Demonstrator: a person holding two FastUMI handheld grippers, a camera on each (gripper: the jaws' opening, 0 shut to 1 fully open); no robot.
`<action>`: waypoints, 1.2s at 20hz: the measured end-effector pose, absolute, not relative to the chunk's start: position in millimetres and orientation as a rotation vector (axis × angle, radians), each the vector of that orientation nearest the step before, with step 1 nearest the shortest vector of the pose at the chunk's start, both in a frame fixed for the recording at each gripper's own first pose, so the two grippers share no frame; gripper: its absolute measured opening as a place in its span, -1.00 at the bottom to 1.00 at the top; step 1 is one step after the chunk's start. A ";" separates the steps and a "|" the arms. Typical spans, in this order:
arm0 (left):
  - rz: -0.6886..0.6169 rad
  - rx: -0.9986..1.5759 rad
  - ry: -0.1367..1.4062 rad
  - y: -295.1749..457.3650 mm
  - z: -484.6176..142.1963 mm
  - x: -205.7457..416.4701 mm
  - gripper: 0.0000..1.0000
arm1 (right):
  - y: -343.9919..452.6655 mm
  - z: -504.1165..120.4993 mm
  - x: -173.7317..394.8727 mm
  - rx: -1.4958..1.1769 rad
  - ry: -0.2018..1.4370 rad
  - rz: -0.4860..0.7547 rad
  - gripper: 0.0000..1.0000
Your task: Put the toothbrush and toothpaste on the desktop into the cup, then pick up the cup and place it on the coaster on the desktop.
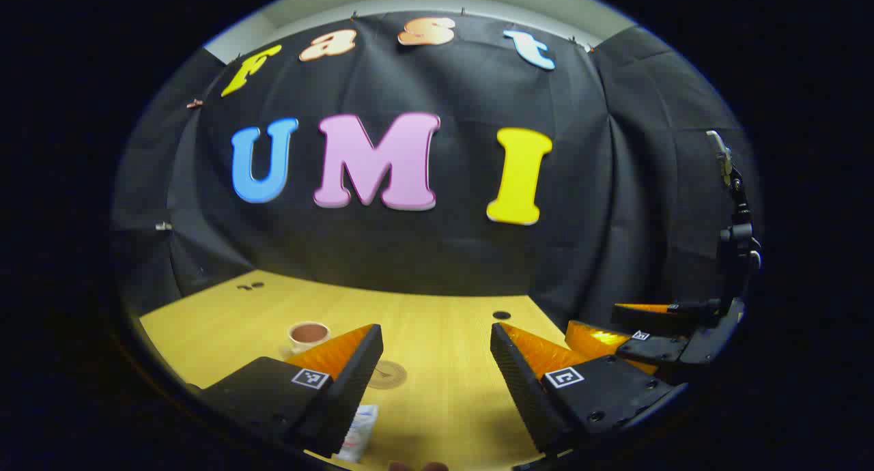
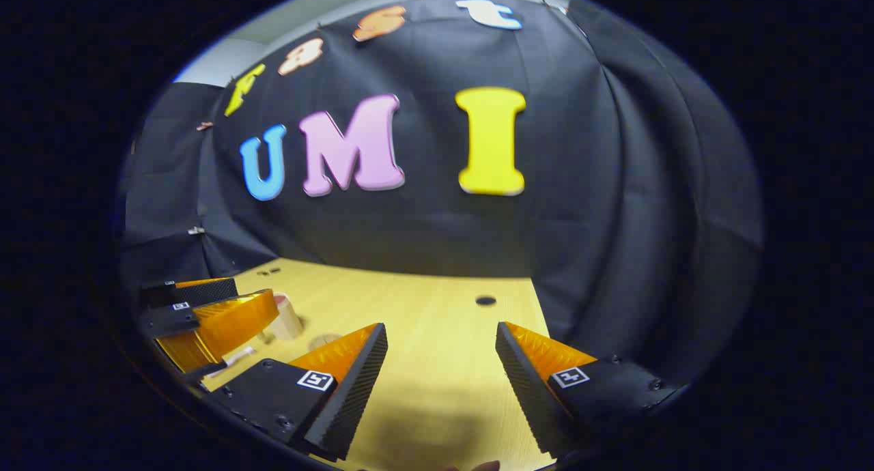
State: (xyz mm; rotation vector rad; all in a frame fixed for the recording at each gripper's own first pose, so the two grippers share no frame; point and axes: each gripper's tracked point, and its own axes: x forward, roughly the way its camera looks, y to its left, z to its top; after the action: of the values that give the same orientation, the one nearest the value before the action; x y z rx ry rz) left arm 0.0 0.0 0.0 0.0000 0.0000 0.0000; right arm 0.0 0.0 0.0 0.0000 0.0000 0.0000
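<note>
A small pale cup [image 1: 308, 334] with a brown inside stands upright on the yellow desktop [image 1: 444, 403], left of my left gripper [image 1: 433, 331], which is open and holds nothing. A round tan coaster [image 1: 387, 374] lies between that gripper's fingers, close to the left one. A white toothpaste tube [image 1: 358, 433] lies low beside the left finger, partly hidden by it. My right gripper [image 2: 440, 327] is open over bare desktop [image 2: 444, 389]. In the right gripper view the cup [image 2: 285, 319] and the coaster [image 2: 324, 339] sit just past the left gripper [image 2: 256, 292].
The right gripper [image 1: 594, 317] hovers at the desktop's right edge in the left gripper view. A dark round hole [image 2: 485, 300] sits in the desktop near the back. The black cloth wall closes the back and both sides. A pale slim object [image 2: 235, 356] lies under the left gripper.
</note>
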 end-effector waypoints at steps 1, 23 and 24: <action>0.006 0.008 -0.025 16.6 21.6 -14.7 0.96 | 13.9 22.3 -9.9 0.005 -0.041 0.000 0.97; -0.208 0.048 -0.032 240.6 51.6 -48.8 1.00 | 214.5 7.3 -33.0 -0.105 0.128 -0.260 0.94; -0.209 0.050 -0.022 244.0 45.7 -50.3 1.00 | 219.2 -12.5 -29.8 -0.118 0.190 -0.257 0.94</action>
State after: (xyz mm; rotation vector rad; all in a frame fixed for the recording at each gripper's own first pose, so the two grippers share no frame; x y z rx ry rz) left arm -50.3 244.0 45.7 0.0496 -0.0220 -0.2089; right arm -29.8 219.2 -12.5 -0.1179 0.1899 -0.2567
